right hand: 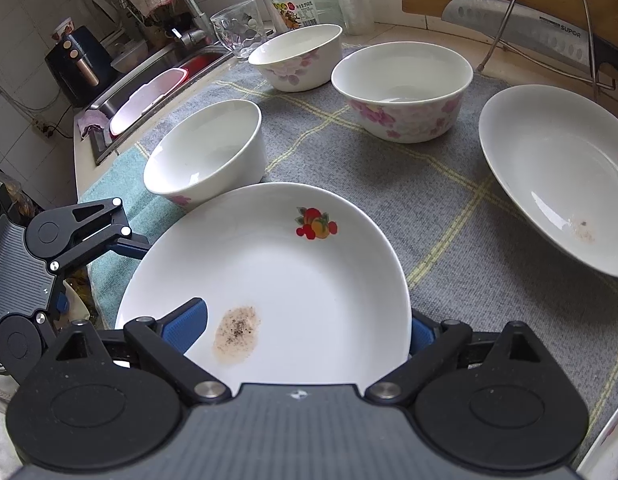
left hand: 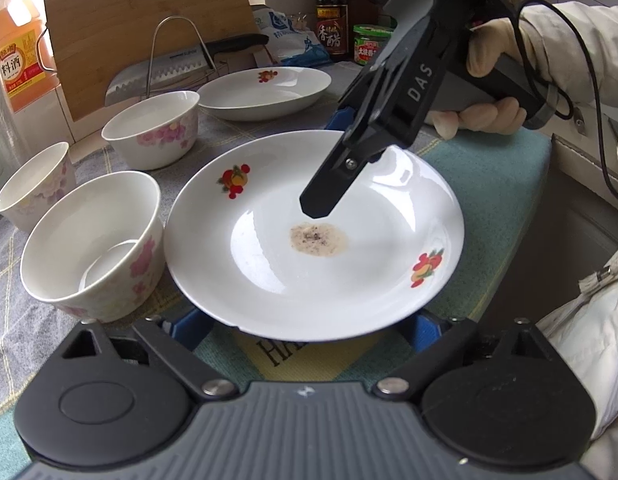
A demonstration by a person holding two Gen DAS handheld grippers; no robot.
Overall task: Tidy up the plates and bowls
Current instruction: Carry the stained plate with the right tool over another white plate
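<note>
A white plate [left hand: 313,264] [right hand: 269,272] with fruit prints and a brown stain lies on the checked cloth. My left gripper [left hand: 305,330] stands open at its near rim, both blue fingers [left hand: 187,326] tucked partly under the edge. My right gripper [right hand: 305,330] [left hand: 333,160] is open across the opposite rim, one blue finger [right hand: 187,324] above the plate and the other outside it. Three flowered bowls [left hand: 93,248] [left hand: 153,128] [left hand: 33,184] stand to the left. A second fruit-print plate [left hand: 265,92] [right hand: 557,176] lies farther back.
A wire rack [left hand: 177,52] holds a knife against a wooden cutting board [left hand: 141,20]. Bottles and a jar [left hand: 371,44] line the back wall. A sink [right hand: 149,92] with a tap, a glass cup [right hand: 239,28] and a storage jar sit past the bowls. A gloved hand [left hand: 489,48] holds the right gripper.
</note>
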